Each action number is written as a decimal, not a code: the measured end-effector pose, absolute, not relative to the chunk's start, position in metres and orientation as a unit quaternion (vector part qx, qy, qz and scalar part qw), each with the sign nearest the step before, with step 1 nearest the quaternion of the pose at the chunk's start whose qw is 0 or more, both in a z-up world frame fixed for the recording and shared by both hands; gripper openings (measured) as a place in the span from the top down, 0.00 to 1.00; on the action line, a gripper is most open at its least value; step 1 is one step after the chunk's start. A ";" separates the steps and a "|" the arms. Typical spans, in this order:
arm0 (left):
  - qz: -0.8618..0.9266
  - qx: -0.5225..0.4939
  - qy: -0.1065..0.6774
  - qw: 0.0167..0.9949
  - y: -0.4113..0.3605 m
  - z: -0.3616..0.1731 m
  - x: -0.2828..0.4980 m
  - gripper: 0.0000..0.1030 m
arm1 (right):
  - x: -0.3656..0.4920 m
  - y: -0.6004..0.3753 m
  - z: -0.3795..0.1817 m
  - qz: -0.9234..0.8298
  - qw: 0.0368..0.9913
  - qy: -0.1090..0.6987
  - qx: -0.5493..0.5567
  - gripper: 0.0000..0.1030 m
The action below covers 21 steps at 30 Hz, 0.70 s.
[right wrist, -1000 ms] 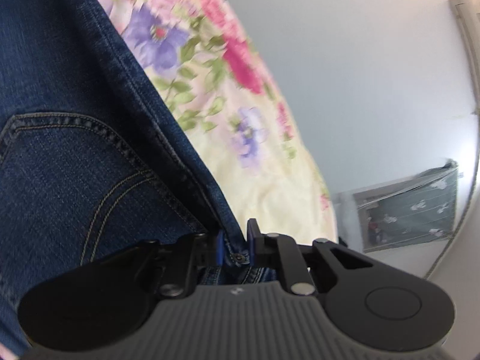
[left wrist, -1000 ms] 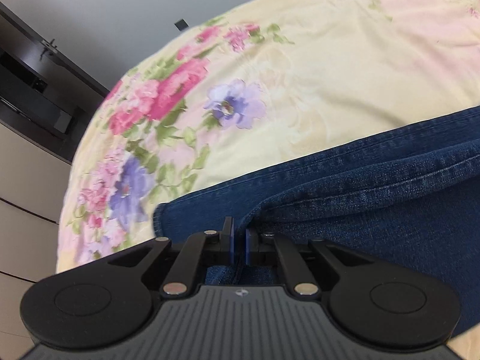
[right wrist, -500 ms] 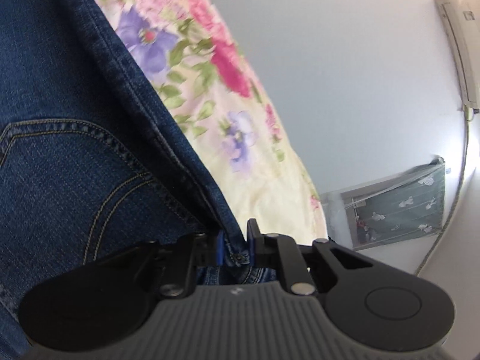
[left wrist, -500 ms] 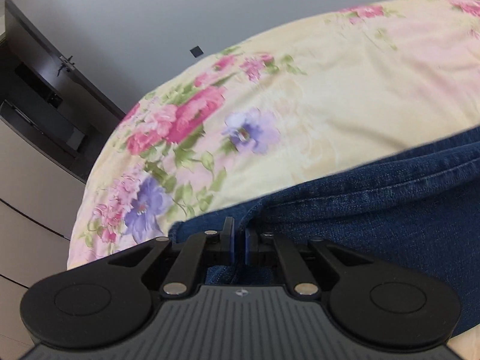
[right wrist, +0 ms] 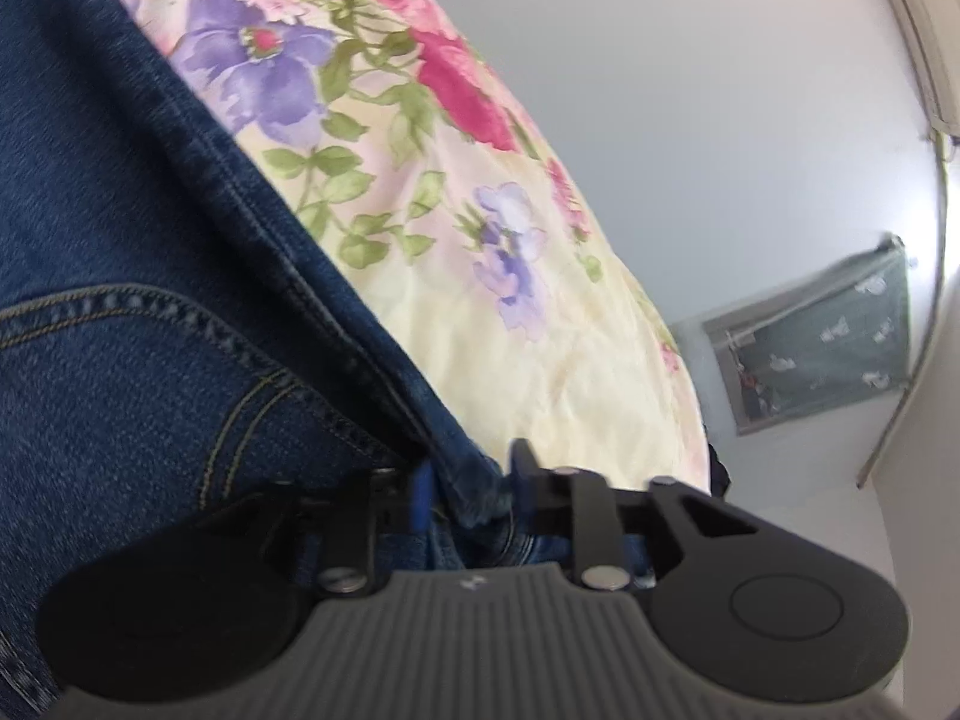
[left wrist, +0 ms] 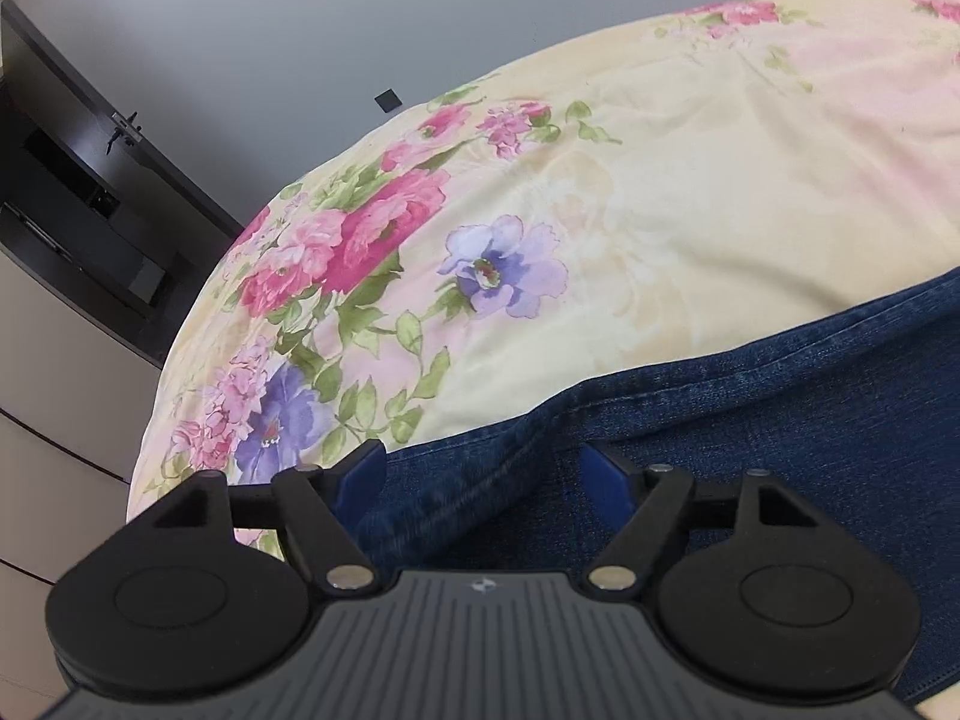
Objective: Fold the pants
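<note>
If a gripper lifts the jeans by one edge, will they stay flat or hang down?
The jeans would probably sag: the denim already ridges between the open left gripper. Thick stitched seams suggest some weight. On the floral sheet they likely drag, not slide.

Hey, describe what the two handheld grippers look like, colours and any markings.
The left gripper and the right gripper look alike: a grey ribbed body with a small white logo, black linkage arms with silver pivot pins, round black discs on either side, and blue pads on the fingers. No cables, hands or sleeves show.
</note>
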<state>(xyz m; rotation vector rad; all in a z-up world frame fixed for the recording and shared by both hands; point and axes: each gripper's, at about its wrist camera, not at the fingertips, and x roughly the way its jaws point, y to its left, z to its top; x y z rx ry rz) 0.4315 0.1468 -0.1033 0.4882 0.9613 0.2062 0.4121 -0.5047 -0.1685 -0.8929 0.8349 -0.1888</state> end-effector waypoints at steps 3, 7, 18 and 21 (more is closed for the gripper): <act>0.085 0.206 0.449 0.865 0.155 -0.082 0.419 0.15 | 0.405 -0.501 -0.148 -0.096 0.837 0.390 -0.371 0.47; 0.068 0.164 0.440 0.880 0.174 -0.053 0.389 0.15 | 0.385 -0.482 -0.121 -0.102 0.858 0.395 -0.313 0.47; 0.066 -0.115 0.446 0.885 0.289 -0.068 0.287 0.40 | 0.279 -0.402 -0.125 -0.060 0.889 0.424 -0.161 0.44; 0.071 -0.240 0.418 0.873 0.322 -0.087 0.270 0.44 | 0.256 -0.392 -0.130 -0.069 0.892 0.425 -0.139 0.44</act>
